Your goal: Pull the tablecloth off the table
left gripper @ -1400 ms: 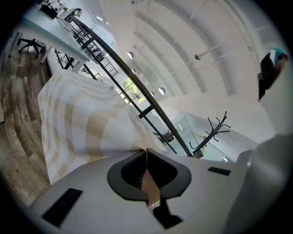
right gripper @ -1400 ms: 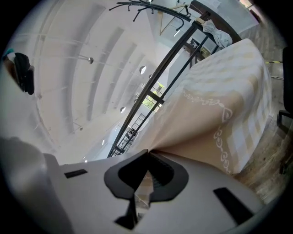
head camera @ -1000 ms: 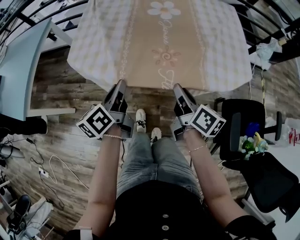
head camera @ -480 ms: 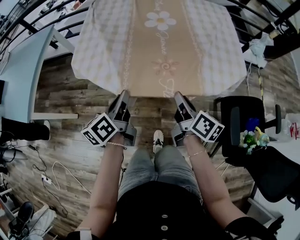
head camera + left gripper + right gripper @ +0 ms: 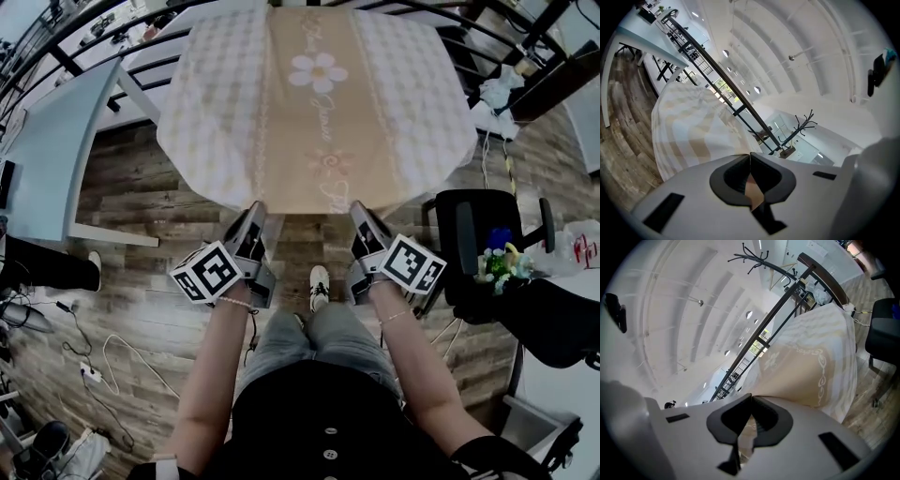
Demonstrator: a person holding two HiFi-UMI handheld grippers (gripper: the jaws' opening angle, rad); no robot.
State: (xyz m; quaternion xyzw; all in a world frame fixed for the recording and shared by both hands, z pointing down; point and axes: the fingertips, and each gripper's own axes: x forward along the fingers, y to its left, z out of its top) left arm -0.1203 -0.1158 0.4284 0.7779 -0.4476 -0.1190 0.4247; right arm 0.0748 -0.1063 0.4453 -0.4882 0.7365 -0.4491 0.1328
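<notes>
The left tongs [image 5: 255, 208] are fully closed, and a thin fold of the tablecloth [image 5: 319, 103] is pinched between their dark pads. The right tongs [image 5: 359, 208] are closed in the same way on another fold of the same near edge. From these two points the cloth rises and spreads out over the tabletop in front of the person, which is hidden below it.

The fabric is soft and thin. It has pale beige-and-white checks on both sides and a plain tan band down the middle. On this band there are a white flower, a smaller flower with curls, and some cursive writing.

Compared with one second ago, the near edge does not hang straight down any more but is drawn toward the person. Only one white shoe [image 5: 319, 286] shows on the wooden plank floor [image 5: 141, 300], where there were two before. A black chair [image 5: 478, 244] stands to the right.
</notes>
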